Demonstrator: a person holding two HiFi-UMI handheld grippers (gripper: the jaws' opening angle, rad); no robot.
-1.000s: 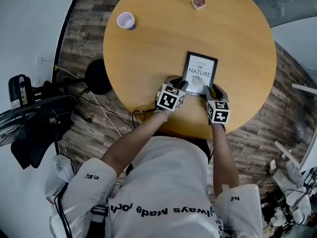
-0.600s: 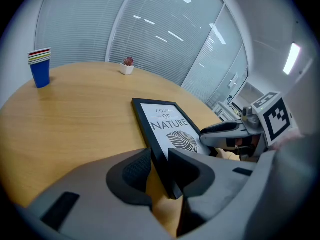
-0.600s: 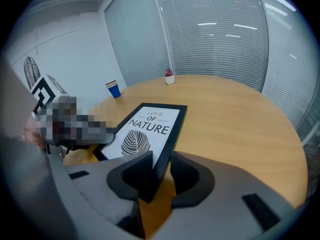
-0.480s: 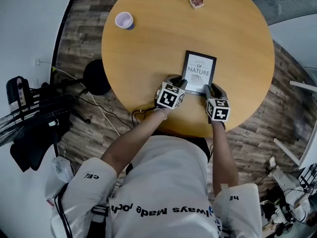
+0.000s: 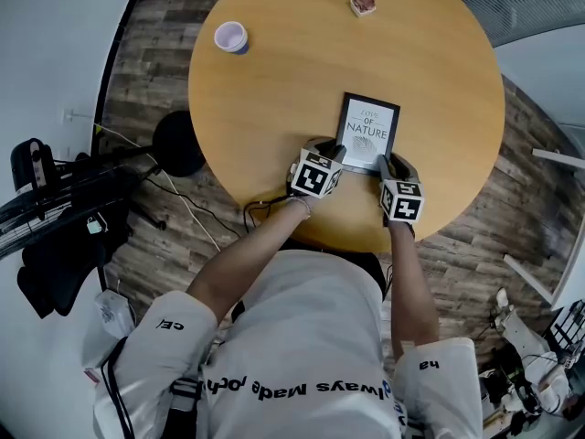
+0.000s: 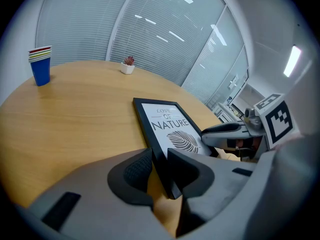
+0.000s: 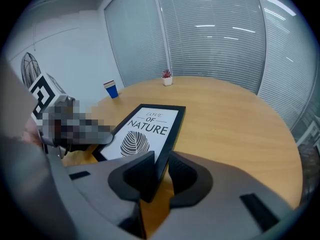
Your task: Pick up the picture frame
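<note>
Black-edged, the picture frame (image 5: 368, 133) rests on the round wooden counter (image 5: 439, 71), in the part nearest to the person. Its print, the words "LOVE OF NATURE" above a leaf drawing, faces up.

The left tongs (image 6: 159, 170) are clenched on the frame's left long edge, close to the near corner. That edge sits between the two dark pads, which meet it from both sides. The right tongs (image 7: 159, 176) grasp the opposite long edge in the same way, close to the near right corner. Whether the near end of the frame is raised off the wood cannot be told.

Far across the counter stands a stack of cups (image 6: 40, 65), the lowest one blue. Well apart from it, a small potted plant (image 6: 128, 66) stands near the far rim.
</note>
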